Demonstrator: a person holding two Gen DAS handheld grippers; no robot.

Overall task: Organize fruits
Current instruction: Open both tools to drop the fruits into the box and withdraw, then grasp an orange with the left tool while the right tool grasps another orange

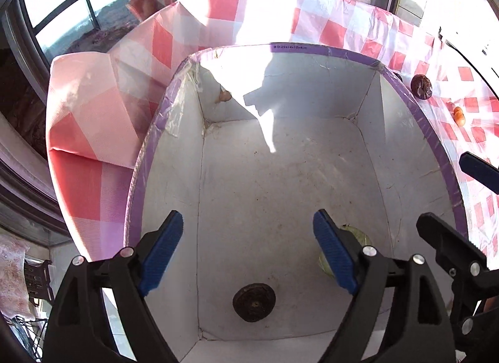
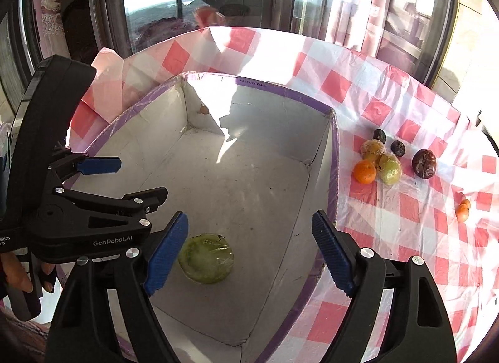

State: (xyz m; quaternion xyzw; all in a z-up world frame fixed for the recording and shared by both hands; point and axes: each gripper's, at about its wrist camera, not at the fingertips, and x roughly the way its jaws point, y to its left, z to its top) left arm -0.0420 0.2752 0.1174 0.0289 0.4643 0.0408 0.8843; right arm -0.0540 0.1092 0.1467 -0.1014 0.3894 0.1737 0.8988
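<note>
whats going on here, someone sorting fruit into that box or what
A person holding a gripper in each hand is moving fruit from a checked tablecloth into a white box with purple edging. Both the left gripper and the right gripper hang open and empty over the box. Inside lie a wrapped green fruit and a dark round fruit. Outside, to the right, an orange, two wrapped fruits, several dark fruits and small orange ones wait.
</note>
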